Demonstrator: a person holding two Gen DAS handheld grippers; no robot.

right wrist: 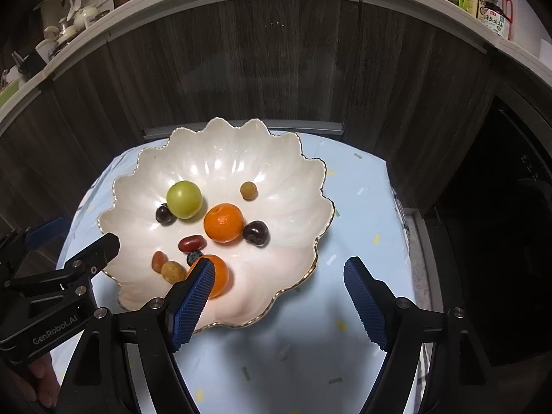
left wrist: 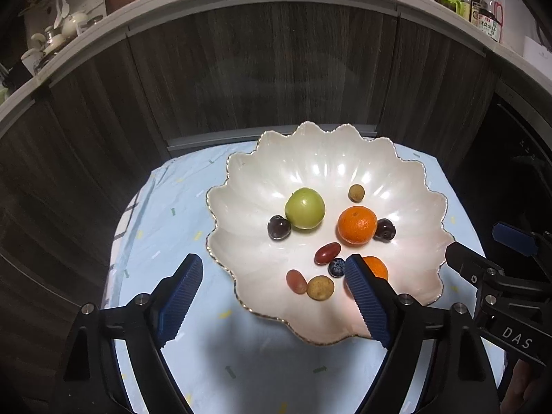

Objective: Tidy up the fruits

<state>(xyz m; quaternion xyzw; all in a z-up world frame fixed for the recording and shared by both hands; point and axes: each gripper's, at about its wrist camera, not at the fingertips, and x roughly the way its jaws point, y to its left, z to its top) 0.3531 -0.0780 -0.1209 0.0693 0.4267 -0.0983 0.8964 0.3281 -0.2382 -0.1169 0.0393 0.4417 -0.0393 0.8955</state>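
Note:
A white scalloped bowl [left wrist: 321, 172] [right wrist: 220, 158] with a gold rim holds the fruit: a green fruit [left wrist: 305, 208] [right wrist: 184, 199], a mandarin [left wrist: 357, 225] [right wrist: 223, 223], two dark cherries [left wrist: 278, 227] [right wrist: 256, 233], a red oval fruit [left wrist: 327, 253] and several small ones. A second mandarin [left wrist: 377, 267] [right wrist: 219, 276] lies at the near side, half hidden behind a blue pad in each view. My left gripper [left wrist: 272, 264] hangs open over the bowl's near-left rim. My right gripper [right wrist: 279, 265] is open over the near-right rim. Neither holds anything.
The bowl sits on a small table under a light blue patterned cloth [left wrist: 165, 227] [right wrist: 362, 207]. Dark wood cabinet fronts [left wrist: 262, 69] rise just behind it. The counter above carries bottles [left wrist: 486, 13] and teaware [left wrist: 65, 27]. A dark appliance [right wrist: 510, 189] stands to the right.

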